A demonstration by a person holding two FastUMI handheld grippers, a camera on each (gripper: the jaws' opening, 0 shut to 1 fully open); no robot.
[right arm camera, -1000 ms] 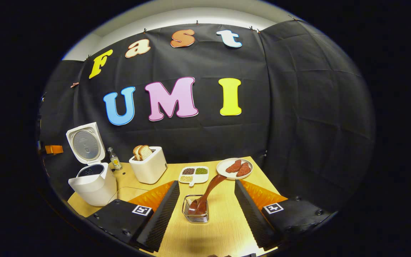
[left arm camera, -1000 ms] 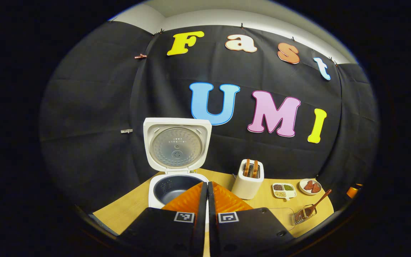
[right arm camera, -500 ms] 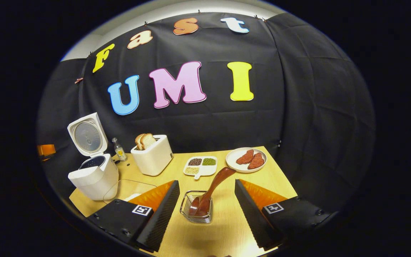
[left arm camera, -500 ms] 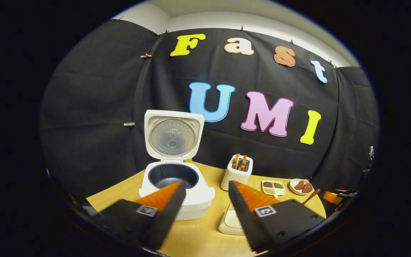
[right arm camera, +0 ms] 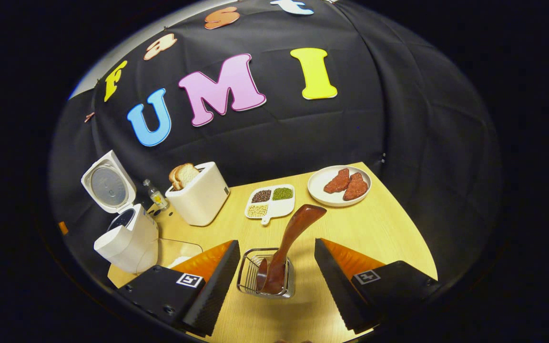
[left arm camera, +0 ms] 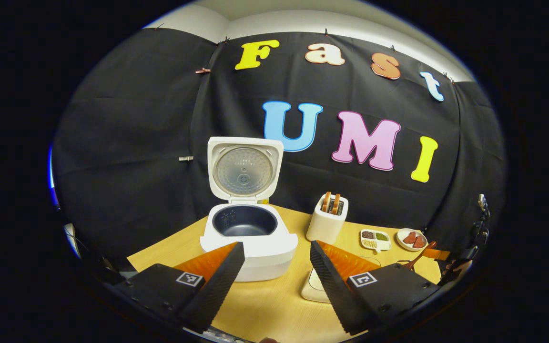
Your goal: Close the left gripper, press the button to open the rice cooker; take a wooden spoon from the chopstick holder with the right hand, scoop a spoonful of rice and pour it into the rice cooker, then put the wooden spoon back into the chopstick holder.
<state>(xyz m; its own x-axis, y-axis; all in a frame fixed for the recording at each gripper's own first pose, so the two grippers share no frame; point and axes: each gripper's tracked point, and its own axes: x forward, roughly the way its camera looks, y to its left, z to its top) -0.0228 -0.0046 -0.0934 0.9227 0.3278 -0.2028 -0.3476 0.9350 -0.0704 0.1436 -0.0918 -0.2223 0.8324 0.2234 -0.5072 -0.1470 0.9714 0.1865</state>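
right claw (right arm camera: pixel 274 281): fingers spread wide, holding nothing; hangs above the bench (right arm camera: pixel 374 228), aimed down at the holder.
chopstick holder (right arm camera: pixel 248 281): wire basket, standing on the bench directly between the two right fingers, touching neither.
wooden spoon (right arm camera: pixel 286 250): bowl end down inside the holder; long axis runs up and away from the claw, leaning right; broad handle end free above the rim, just short of the seed tray.
key relation: spoon dead ahead of right claw and already centred in the gap; handle tilts toward the right finger. Likely next: descend, pinch the handle above the rim, lift along that tilt.
nearer hand: right, clearly; in the left gripper view the spoon sits far off at the right edge.
left claw (left arm camera: pixel 274 276): fingers spread, empty, above the bench short of the cooker.
rice dish (left arm camera: pixel 310 293): pale shallow container, partly hidden behind the right-hand finger of the left claw; contents hard to read, probably the rice.
rice cooker (left arm camera: pixel 250 238): lid up, dark inner pot exposed, so the button step looks done; left of the holder, well apart from it.
toaster (right arm camera: pixel 200 195): right of the cooker, bread slices standing in it.
seed tray (right arm camera: pixel 270 202): four compartments, beyond the spoon's handle.
plate (right arm camera: pixel 320 181): two reddish pieces on it, far right of the bench.
risk: holder looks light, may tip or lift along with the spoon.
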